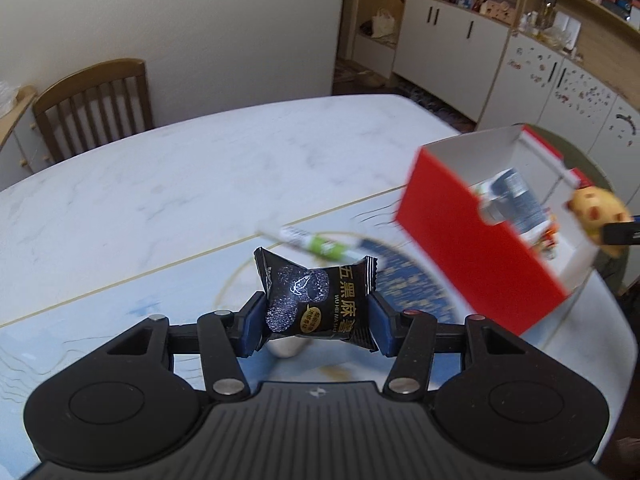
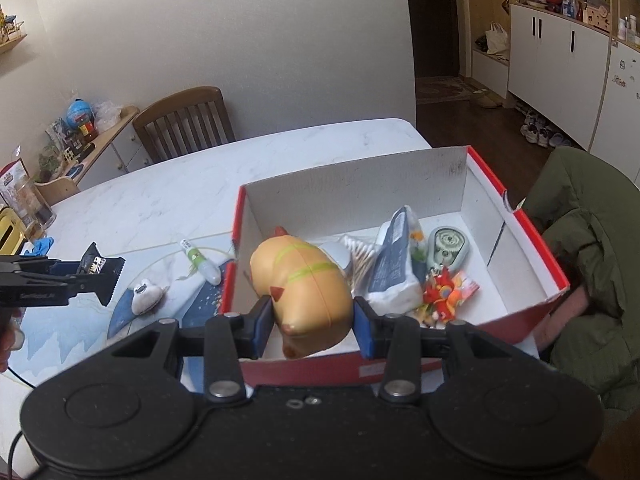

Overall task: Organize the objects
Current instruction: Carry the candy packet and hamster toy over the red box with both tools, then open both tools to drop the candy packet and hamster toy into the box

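Both are grasping: left hand-held gripper (image 1: 316,316) a black snack packet (image 1: 316,300), right hand-held gripper (image 2: 310,326) a yellow toy (image 2: 304,292).

left wrist: we look steeply down along our fingers at the table (image 1: 160,184), close, red box (image 1: 472,240) at frame right | right wrist: we look down into the same red box (image 2: 360,372), frame centre, very near | shared: box, table, wooden chair (image 1: 96,104), each other's gripper at frame edge

My left gripper (image 1: 318,314) pinches black snack packet (image 1: 316,300), raised left of red box (image 1: 476,248). My right gripper (image 2: 312,320) clamps yellow toy (image 2: 304,292) above box's near wall.
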Action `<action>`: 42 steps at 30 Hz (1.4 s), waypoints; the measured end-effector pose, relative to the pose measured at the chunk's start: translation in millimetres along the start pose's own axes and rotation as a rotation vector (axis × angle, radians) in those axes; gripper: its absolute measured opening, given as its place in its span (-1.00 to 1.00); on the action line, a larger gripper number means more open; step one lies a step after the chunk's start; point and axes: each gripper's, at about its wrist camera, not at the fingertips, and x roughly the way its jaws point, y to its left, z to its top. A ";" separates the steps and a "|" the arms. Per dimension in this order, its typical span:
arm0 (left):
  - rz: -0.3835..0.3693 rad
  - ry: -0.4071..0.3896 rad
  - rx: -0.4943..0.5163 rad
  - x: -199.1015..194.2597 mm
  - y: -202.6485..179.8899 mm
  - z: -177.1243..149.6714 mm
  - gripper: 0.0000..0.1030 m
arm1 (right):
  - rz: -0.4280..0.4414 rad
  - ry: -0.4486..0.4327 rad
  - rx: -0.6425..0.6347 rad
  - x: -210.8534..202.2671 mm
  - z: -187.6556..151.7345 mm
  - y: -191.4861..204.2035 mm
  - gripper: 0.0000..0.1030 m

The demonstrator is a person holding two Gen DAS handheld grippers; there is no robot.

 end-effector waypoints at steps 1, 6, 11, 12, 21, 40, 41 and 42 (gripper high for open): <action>-0.007 -0.012 0.001 -2.0 -8.4 3.2 0.02 | 0.002 -0.002 0.004 0.3 0.9 -4.5 -0.20; -0.064 -0.057 0.047 -5.8 -56.1 21.9 0.02 | -0.001 -0.016 0.029 3.0 4.6 -30.1 -0.20; -0.134 -0.066 0.114 2.8 -107.5 42.9 0.02 | -0.020 -0.034 0.039 3.7 10.9 -54.6 -0.20; -0.145 -0.065 0.127 6.3 -117.6 46.9 0.02 | -0.030 -0.037 0.038 4.4 12.5 -59.4 -0.20; -0.208 -0.007 0.227 49.5 -192.6 67.8 0.03 | -0.116 -0.015 0.076 27.5 19.3 -93.1 -0.20; -0.185 0.200 0.299 136.1 -239.8 72.4 0.03 | -0.231 0.091 0.058 76.5 15.0 -95.0 -0.20; -0.183 0.208 0.304 138.7 -240.7 71.6 0.04 | -0.230 0.093 0.057 76.5 14.8 -95.2 -0.19; -0.180 0.217 0.310 141.2 -241.5 70.7 0.04 | -0.228 0.094 0.055 76.4 14.7 -95.2 -0.19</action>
